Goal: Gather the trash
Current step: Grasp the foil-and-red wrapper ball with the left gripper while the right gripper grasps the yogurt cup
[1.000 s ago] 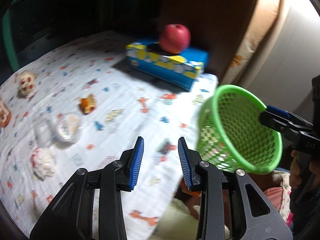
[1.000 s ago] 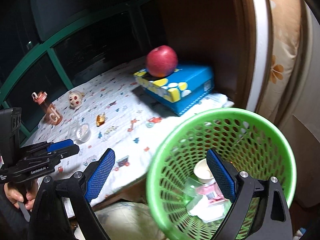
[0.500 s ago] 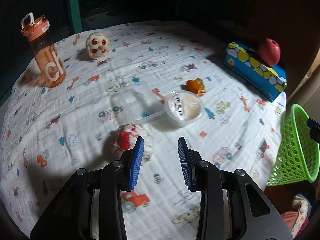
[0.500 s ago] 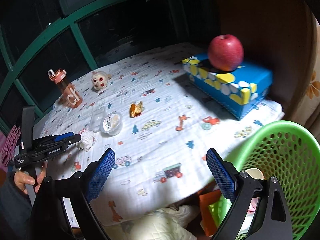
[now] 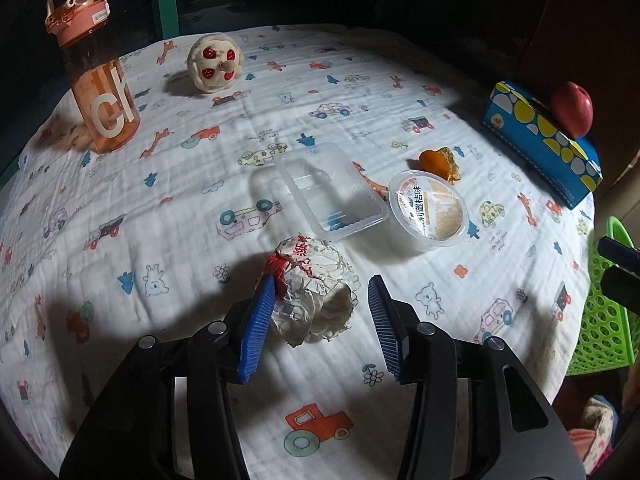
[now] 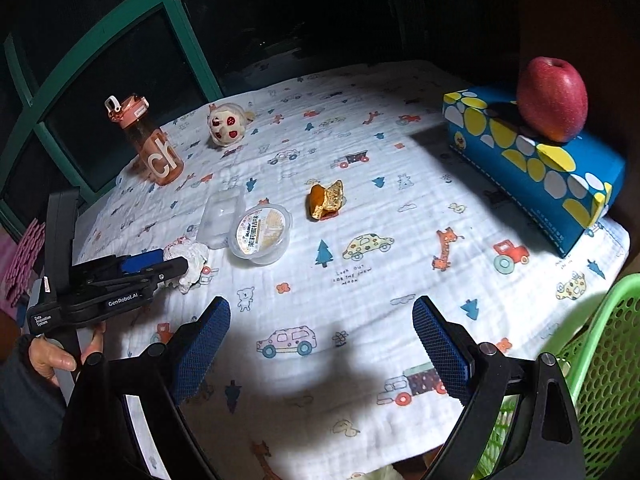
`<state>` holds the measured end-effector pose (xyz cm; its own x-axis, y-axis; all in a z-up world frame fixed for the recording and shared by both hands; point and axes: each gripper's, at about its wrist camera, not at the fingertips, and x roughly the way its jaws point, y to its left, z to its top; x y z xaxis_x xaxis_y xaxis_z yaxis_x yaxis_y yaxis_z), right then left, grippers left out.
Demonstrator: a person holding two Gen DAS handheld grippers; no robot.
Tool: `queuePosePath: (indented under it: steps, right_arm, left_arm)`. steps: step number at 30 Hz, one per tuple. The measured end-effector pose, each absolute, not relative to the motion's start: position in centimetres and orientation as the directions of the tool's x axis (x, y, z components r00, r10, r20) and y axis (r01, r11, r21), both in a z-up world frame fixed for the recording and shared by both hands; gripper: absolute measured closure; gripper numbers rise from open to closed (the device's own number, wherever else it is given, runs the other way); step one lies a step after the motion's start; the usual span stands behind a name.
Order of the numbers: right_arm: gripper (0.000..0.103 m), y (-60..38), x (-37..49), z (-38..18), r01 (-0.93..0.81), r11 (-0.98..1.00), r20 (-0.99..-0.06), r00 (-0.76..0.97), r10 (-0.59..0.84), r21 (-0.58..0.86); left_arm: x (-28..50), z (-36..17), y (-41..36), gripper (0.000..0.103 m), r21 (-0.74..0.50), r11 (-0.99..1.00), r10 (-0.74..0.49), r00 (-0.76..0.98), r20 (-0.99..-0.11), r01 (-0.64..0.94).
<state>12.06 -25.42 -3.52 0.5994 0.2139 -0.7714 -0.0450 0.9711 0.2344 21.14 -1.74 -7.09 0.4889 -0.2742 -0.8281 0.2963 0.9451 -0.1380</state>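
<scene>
A crumpled white-and-red paper wad [image 5: 316, 292] [image 6: 192, 256] lies on the patterned cloth. My left gripper [image 5: 320, 284] [image 6: 168, 262] straddles it; the jaws are opening, the left pad [image 5: 260, 316] touches the wad and the right pad stands clear. Beyond it are a clear plastic tray [image 5: 328, 188] [image 6: 222, 216], a lidded jelly cup [image 5: 430, 210] [image 6: 262, 232] and an orange peel [image 5: 440, 162] [image 6: 326, 200]. My right gripper [image 6: 320, 308] [image 5: 608, 266] hangs wide open over bare cloth. The green mesh basket [image 6: 600, 380] [image 5: 604, 320] sits right behind its right finger.
An orange water bottle [image 5: 100, 92] [image 6: 154, 148] and a small plush toy [image 5: 214, 62] [image 6: 226, 124] stand at the far left. A blue tissue box [image 5: 540, 140] [image 6: 532, 168] with a red apple [image 5: 572, 108] [image 6: 552, 98] on it is far right. A hand [image 6: 60, 356] holds the left gripper.
The left gripper swung away from the basket, came down over the paper wad, and its jaws widened. The right gripper swung toward the table; the basket slid to the lower right of its view.
</scene>
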Motion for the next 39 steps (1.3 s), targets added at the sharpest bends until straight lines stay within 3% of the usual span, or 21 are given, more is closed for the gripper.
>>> queuePosePath:
  steps: [18, 25, 39]
  right_arm:
    - [0.014, -21.4, 17.1, -6.1, -0.131, 0.967, -0.802, 0.541, 0.255, 0.22]
    - [0.014, -20.3, 18.8, -6.9, -0.162, 0.966, -0.814, 0.521, 0.258, 0.203]
    - [0.014, -17.8, 22.7, -9.4, -0.174, 0.972, -0.837, 0.5, 0.225, 0.157]
  left_arm:
    - [22.6, -8.0, -0.3, 0.045, -0.199, 0.926, -0.335, 0.458, -0.823, 0.32]
    - [23.6, -8.2, 1.8, 0.061, -0.227, 0.918, -0.363, 0.458, -0.811, 0.325]
    - [21.8, -7.0, 2.5, 0.064, -0.252, 0.924, -0.369, 0.491, -0.789, 0.289]
